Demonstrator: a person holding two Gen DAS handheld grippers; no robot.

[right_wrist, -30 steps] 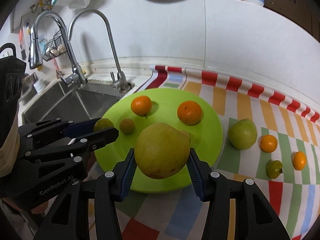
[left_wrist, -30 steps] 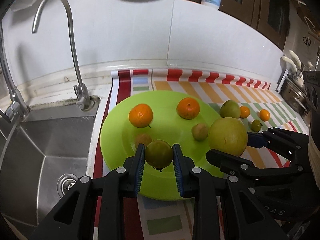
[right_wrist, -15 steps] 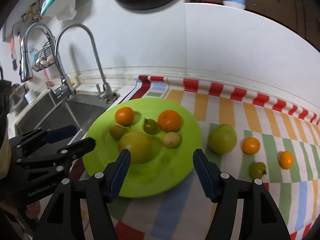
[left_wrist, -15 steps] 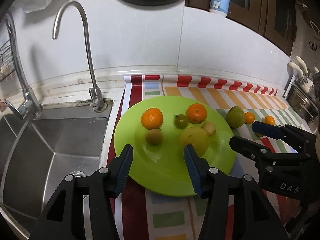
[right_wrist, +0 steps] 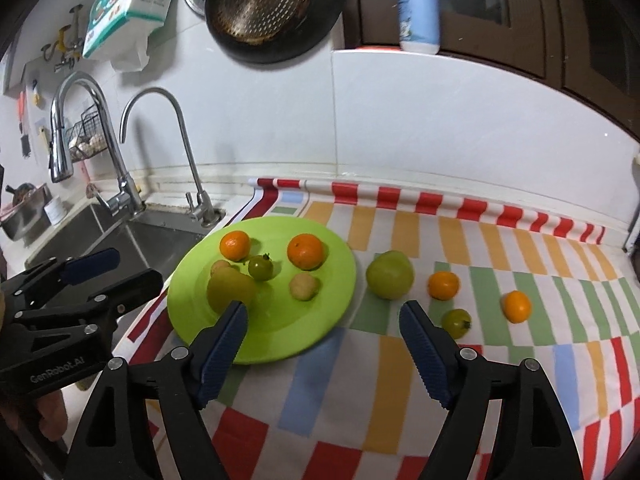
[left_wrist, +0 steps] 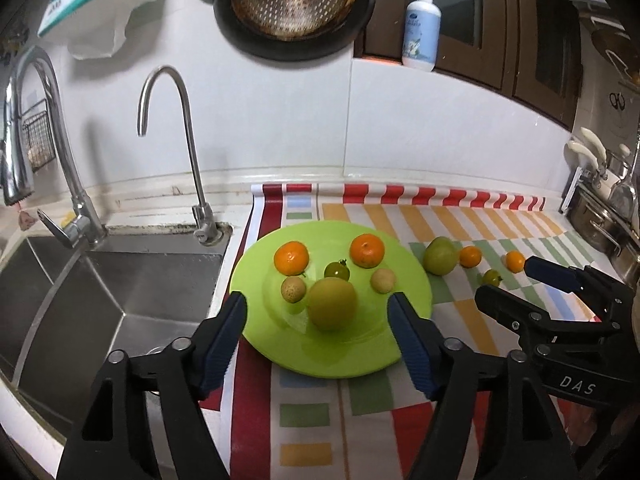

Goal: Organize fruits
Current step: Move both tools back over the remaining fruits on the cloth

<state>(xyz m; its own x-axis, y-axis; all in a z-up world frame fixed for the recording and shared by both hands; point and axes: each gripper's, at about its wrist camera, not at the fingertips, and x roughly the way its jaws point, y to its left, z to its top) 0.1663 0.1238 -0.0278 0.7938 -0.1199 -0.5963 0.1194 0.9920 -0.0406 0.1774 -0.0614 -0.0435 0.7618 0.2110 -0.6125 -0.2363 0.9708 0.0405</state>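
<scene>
**Both grippers empty above the plated fruit**

Nearest in the left wrist view, the left gripper (left_wrist: 318, 314) is seen with its fingers (left_wrist: 224, 340) spread wide; they have just been opening, and nothing is pressed by the pads. The right gripper (right_wrist: 322, 326) is likewise parted, its jaws having just been opening, with nothing gripped between them.

Beyond the fingers, a green plate (left_wrist: 360, 356) is set on a striped cloth (left_wrist: 304, 416) over the counter, just beside a steel sink (left_wrist: 104, 300) at its 9 o'clock. On the plate, a large yellow-green fruit (left_wrist: 332, 303) lies near the centre. A small tan fruit (left_wrist: 293, 289) is found at its 10 o'clock and another tan fruit (left_wrist: 383, 280) at its 2 o'clock. A small green tomato (left_wrist: 336, 269) sits at 12 o'clock, flanked farther back by two oranges (left_wrist: 291, 257).

Off the plate, at its 3 o'clock, a green apple-like fruit (right_wrist: 389, 280) rests on the cloth, with two small oranges (right_wrist: 443, 285) and a second green tomato (right_wrist: 457, 322) beyond it to the right.

Farthest back, a tap (left_wrist: 172, 152) rises behind the sink.
</scene>
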